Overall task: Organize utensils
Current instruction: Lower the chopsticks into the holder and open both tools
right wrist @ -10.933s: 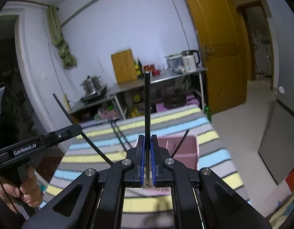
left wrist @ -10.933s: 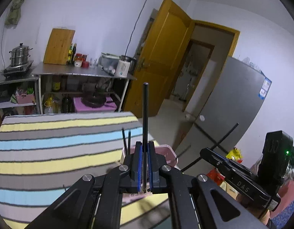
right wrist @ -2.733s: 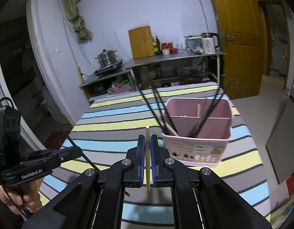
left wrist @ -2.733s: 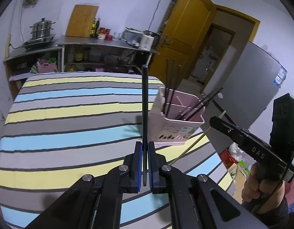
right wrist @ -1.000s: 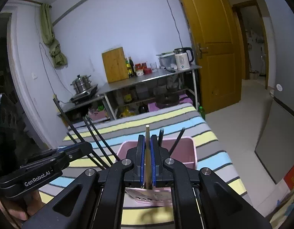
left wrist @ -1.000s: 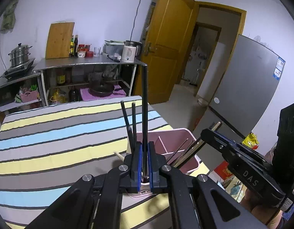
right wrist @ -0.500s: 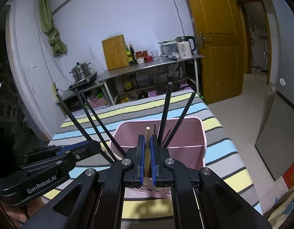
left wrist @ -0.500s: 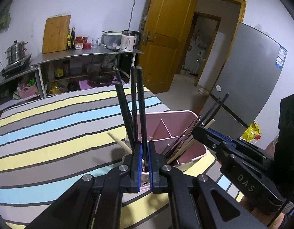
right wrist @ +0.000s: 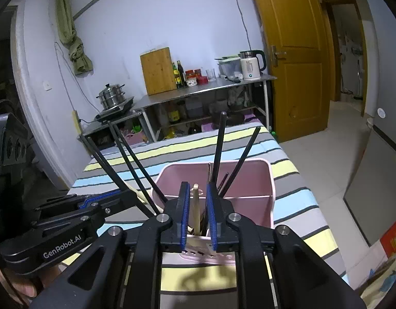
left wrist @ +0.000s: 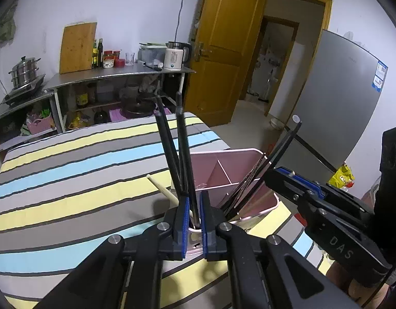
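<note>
A pink utensil holder (left wrist: 239, 159) (right wrist: 249, 170) stands on the striped tablecloth (left wrist: 69, 180), with several black chopsticks leaning in it. My left gripper (left wrist: 194, 200) hovers over its near-left corner. Its jaws are opening, and a black chopstick (left wrist: 183, 154) stands between the pads with a thin gap, its lower end inside the holder. My right gripper (right wrist: 198, 190) is over the holder's near rim. Its jaws are opening too, and a pale wooden chopstick (right wrist: 196, 206) stands loose between them, down in the holder. Each gripper shows beside the other.
A second pale chopstick (left wrist: 162, 189) sticks out of the holder toward the left. Behind the table are a steel shelf (right wrist: 198, 90) with kettle, bottles and cutting board, a wooden door (right wrist: 295, 64), and a grey fridge (left wrist: 339, 97) at the right.
Both grippers came down over the holder, lowering their chopsticks into it. Both pairs of jaws, shut half a second ago, have parted from their chopsticks, the right pair wider.
</note>
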A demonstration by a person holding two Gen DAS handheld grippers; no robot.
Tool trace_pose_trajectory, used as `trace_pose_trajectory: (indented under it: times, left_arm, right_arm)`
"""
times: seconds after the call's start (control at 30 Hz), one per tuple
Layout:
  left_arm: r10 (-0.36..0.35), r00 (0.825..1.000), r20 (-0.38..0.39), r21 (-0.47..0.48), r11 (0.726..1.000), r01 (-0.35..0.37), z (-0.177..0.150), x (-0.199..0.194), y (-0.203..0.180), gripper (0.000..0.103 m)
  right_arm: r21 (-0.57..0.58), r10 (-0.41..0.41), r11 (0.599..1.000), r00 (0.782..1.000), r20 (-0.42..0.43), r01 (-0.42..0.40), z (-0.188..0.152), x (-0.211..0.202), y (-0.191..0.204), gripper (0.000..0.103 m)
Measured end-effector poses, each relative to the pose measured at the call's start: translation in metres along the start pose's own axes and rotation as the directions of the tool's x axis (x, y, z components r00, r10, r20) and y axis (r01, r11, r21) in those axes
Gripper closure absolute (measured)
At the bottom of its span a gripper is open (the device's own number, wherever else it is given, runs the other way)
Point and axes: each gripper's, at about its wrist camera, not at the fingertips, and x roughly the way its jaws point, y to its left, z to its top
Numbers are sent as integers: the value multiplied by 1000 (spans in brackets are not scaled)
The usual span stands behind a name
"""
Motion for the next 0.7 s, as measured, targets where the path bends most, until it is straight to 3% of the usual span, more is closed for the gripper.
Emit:
trace_pose_trajectory:
  times: [0.4,0.7]
  left_arm:
    - [7,997,79,-19,1000,-6,-5,-44,7,80]
    - [23,990,139,-12,1000,-22,-37,-76,9,75]
  right_arm:
    - [-10,14,1000,998,57,-13,0,-36,0,79]
    - [-19,0,1000,997,82,1,-18,-69,6,78]
